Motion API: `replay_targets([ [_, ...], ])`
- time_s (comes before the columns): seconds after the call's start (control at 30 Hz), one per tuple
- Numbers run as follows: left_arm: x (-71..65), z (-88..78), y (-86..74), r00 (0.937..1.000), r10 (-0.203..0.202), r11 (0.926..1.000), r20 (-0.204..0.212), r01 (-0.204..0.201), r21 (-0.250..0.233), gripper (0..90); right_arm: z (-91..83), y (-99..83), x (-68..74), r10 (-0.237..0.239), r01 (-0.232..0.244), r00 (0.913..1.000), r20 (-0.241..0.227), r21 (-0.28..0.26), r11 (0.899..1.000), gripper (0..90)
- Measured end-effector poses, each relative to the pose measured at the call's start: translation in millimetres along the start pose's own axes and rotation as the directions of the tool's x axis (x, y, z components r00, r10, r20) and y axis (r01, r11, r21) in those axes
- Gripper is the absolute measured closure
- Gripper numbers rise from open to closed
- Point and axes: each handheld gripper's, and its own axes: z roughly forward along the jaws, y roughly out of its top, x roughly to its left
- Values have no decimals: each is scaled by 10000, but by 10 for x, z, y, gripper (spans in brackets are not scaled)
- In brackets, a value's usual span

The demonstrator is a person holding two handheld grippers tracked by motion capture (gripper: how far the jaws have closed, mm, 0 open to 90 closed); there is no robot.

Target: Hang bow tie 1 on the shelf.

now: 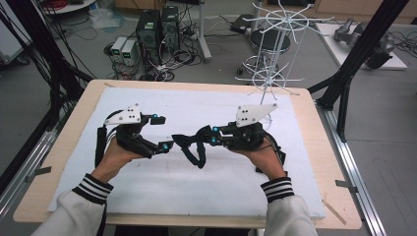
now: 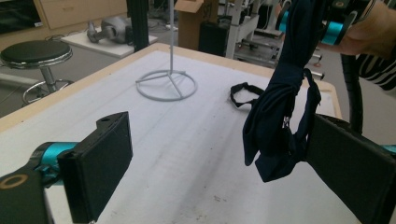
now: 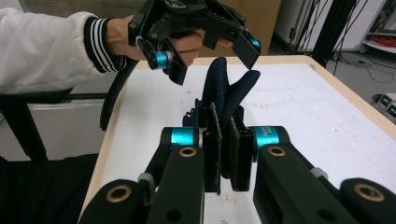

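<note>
A dark navy cloth (image 1: 193,147) hangs bunched over the white mat, and my right gripper (image 1: 212,135) is shut on its upper part. In the right gripper view the two pads press together on the cloth (image 3: 224,91), which sticks up beyond them. My left gripper (image 1: 162,132) stands wide open just left of the cloth. In the left gripper view the cloth (image 2: 275,126) dangles against the right-hand pad (image 2: 350,163), while the other pad (image 2: 100,163) is far off it. My left gripper (image 3: 212,63) hovers open above the cloth's tip.
A white wire rack (image 1: 273,54) stands at the mat's far right; its ring base (image 2: 166,85) rests on the mat. A black strap loop (image 2: 243,91) lies near the right hand. The wooden table edge (image 1: 314,123) borders the mat. Computers and a stool sit on the floor beyond.
</note>
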Motion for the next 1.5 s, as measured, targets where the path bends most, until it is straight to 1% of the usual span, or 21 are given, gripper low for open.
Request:
replay_targets([
  [0.17,23,-67,-13,9994,-129,9998,-308,124,-162,82,-32,2,5,94,-93,9998,189,-35,10000,866],
  [0.23,37,-97,-33,9989,-149,9997,-440,140,-216,82,-49,-1,6,60,-55,9995,302,-140,9999,865],
  [0.27,41,-113,-46,9982,-138,9996,-577,124,-247,82,-80,-12,3,114,-103,9990,422,-267,9996,865],
  [0.3,44,-128,-60,9977,-142,9994,-656,122,-315,82,-80,-12,3,114,-103,9990,422,-267,9996,865],
  [0.5,66,-215,-136,9946,-295,9971,-992,223,-722,82,-199,-45,2,199,-140,9940,1074,-555,9984,865],
  [0.57,80,-242,-165,9941,-335,9965,-1029,253,-801,82,-237,-46,0,259,-176,9930,1153,-722,9972,865],
  [0.63,91,-264,-194,9940,-389,9961,-1026,304,-830,82,-273,-44,1,312,-198,9901,1365,-840,9963,865],
  [0.77,99,-319,-252,9926,-361,9964,-1162,267,-808,82,-341,-43,5,373,-187,9833,1780,-1051,9943,865],
  [0.8,98,-332,-271,9919,-430,9955,-1194,325,-888,82,-357,-42,4,362,-155,9817,1872,-1111,9937,864],
  [0.87,103,-364,-311,9909,-426,9949,-1274,305,-960,83,-388,-41,7,372,-117,9770,2100,-1215,9925,864],
  [0.97,103,-404,-378,9884,-454,9946,-1446,312,-993,82,-434,-40,10,419,-75,9668,2520,-1362,9907,864],
  [1.0,106,-420,-398,9875,-429,9949,-1518,283,-970,82,-452,-40,9,464,-91,9634,2641,-1406,9900,864],
  [1.03,114,-433,-409,9880,-410,9958,-1491,283,-865,82,-466,-42,4,469,-57,9602,2753,-1486,9889,864],
  [1.07,116,-448,-421,9872,-452,9959,-1528,326,-843,82,-482,-43,5,510,-68,9552,2916,-1508,9885,864],
  [1.17,115,-493,-472,9834,-370,9949,-1774,196,-990,82,-525,-47,1,624,-79,9437,3249,-1666,9860,864],
  [1.23,117,-524,-516,9807,-390,9941,-1918,187,-1068,83,-555,-49,0,690,-74,9348,3485,-1751,9845,864],
  [1.33,117,-563,-584,9771,-388,9935,-2094,154,-1125,83,-594,-54,1,753,-61,9155,3952,-1736,9848,864],
  [1.4,116,-583,-631,9741,-358,9936,-2233,108,-1122,84,-617,-55,4,773,-17,8992,4307,-1733,9849,864],
  [1.43,117,-594,-656,9729,-332,9939,-2289,79,-1104,84,-644,-55,6,783,51,8833,4622,-1764,9843,864],
  [1.47,115,-604,-682,9720,-330,9937,-2328,71,-1115,84,-644,-55,6,783,51,8833,4622,-1764,9843,864],
  [1.5,110,-609,-711,9687,-279,9938,-2466,3,-1115,84,-657,-55,8,847,40,8745,4776,-1817,9833,864],
])
